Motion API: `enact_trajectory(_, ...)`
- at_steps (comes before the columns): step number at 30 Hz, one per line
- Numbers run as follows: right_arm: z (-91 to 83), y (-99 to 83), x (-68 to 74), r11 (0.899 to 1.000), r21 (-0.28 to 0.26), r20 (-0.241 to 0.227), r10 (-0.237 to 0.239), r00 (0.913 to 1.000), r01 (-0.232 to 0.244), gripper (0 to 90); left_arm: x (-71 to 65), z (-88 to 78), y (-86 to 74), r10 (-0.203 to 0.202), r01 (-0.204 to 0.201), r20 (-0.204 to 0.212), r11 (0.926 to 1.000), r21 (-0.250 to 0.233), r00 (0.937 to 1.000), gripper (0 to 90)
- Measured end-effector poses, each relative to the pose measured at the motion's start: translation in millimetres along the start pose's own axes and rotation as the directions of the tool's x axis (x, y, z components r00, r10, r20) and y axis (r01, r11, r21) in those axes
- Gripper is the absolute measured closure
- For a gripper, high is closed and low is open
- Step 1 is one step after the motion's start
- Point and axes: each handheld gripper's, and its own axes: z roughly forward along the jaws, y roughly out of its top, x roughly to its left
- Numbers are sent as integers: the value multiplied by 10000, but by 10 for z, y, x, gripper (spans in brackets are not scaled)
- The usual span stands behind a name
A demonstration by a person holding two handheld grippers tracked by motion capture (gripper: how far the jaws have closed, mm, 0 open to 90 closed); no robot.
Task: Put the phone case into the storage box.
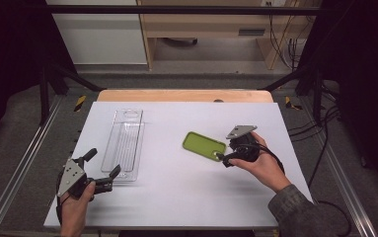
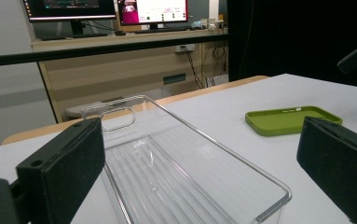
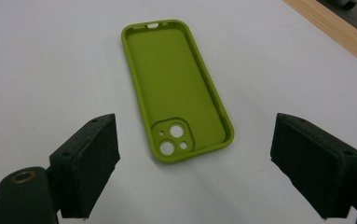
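Between open right tongs (image 3: 199, 172): green phone case (image 3: 178, 88).

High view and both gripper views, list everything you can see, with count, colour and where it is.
Phone case: one, green, open side up, right of centre on the table, camera cutout end toward the right tool.
Tray: one, clear plastic, long with a handle hole at its far end, left of centre.
Table: one, white top with a wooden far edge.
Monitors: two, lit, on a wooden desk behind the table.
Left tool: one, black, jaws open at the tray's near end, not touching it.
Right tool: one, black, jaws open just short of the phone case's near end.
Hands: two, one on each tool.
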Motion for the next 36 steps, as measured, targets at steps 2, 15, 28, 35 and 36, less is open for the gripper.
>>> enact_trajectory(2, 31, 11, -25, 10000, 78, 20, 39, 10000, -39, 154, 0, 0, -1, 1, -1, 1, 10000, 10, 10000, 6)
enact_trajectory(15, 175, -10, -158, 9980, 594, -39, 232, 9997, -229, 219, -17, 17, -3, 91, -91, 69, 9999, 79, 9999, 7)
enact_trajectory(28, 297, 53, -331, 9932, 1107, 34, 360, 9993, -361, 265, -36, 34, -5, 293, -295, 129, 9994, 192, 9995, 7)
enact_trajectory(35, 364, 67, -385, 9919, 1196, 53, 433, 9990, -437, 318, -44, 37, -3, 329, -333, 166, 9992, 205, 9993, 7)
enact_trajectory(36, 375, 68, -390, 9916, 1218, 35, 445, 9990, -446, 323, -44, 36, -2, 336, -339, 163, 9992, 209, 9993, 7)
